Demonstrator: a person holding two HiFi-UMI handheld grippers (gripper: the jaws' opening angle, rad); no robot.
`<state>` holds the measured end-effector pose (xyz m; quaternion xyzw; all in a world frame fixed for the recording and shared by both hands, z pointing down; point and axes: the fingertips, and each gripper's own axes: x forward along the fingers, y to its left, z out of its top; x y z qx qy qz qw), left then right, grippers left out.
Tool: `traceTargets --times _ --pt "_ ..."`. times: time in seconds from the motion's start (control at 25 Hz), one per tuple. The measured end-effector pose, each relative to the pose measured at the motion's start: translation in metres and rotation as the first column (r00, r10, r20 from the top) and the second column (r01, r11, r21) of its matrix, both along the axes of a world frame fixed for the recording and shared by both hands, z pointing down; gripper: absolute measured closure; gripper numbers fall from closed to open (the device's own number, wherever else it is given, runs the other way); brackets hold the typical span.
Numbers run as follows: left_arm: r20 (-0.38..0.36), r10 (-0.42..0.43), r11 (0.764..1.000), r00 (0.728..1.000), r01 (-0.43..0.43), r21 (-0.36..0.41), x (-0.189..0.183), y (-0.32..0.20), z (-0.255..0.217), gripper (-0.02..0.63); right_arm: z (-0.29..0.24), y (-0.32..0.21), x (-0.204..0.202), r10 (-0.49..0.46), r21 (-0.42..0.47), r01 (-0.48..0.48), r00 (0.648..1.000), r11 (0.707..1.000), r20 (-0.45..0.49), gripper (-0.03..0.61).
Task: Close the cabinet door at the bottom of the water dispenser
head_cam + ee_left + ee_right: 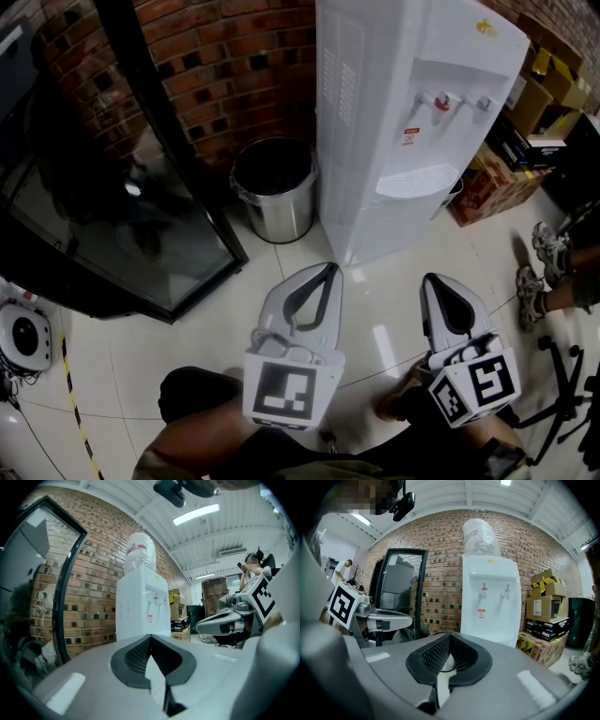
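Note:
The white water dispenser [412,112] stands against the brick wall, with a bottle on top [478,536]. Its bottom cabinet door [398,230] looks flush with the body. Both grippers hang low over the floor in front of it and point toward it, touching nothing. My left gripper [328,268] is shut and empty, its tips meeting [150,636]. My right gripper [433,279] is also shut and empty, its tips together [450,634]. A stretch of floor separates each from the dispenser.
A steel bin [275,187] stands left of the dispenser. A black-framed glass door [122,216] fills the left side. Cardboard boxes [492,183] are stacked to the right. A person's shoes [544,267] and a chair base [572,394] are at the right edge.

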<state>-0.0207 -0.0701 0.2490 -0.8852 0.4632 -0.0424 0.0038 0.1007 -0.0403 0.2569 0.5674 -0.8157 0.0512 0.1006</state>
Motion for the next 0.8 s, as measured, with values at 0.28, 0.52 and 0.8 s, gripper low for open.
traceTargets --times 0.28,0.52,0.8 --pt "-0.004 0.005 1.0 1.0 -0.005 0.017 0.0053 0.0001 -0.0023 0.613 -0.0005 -0.0038 -0.0006 0.003 0.008 -0.003 1.0 1.0 -0.005 0.578" --pt "0.003 -0.013 1.0 1.0 0.013 0.011 0.0031 -0.0028 0.0021 0.612 -0.0046 -0.0029 -0.0028 -0.003 0.014 0.003 1.0 1.0 -0.008 0.578" --pt "0.015 -0.009 1.0 1.0 0.009 0.018 0.0077 -0.0034 0.0041 0.614 -0.0029 -0.0028 -0.0003 -0.001 0.017 0.001 1.0 1.0 -0.011 0.578"
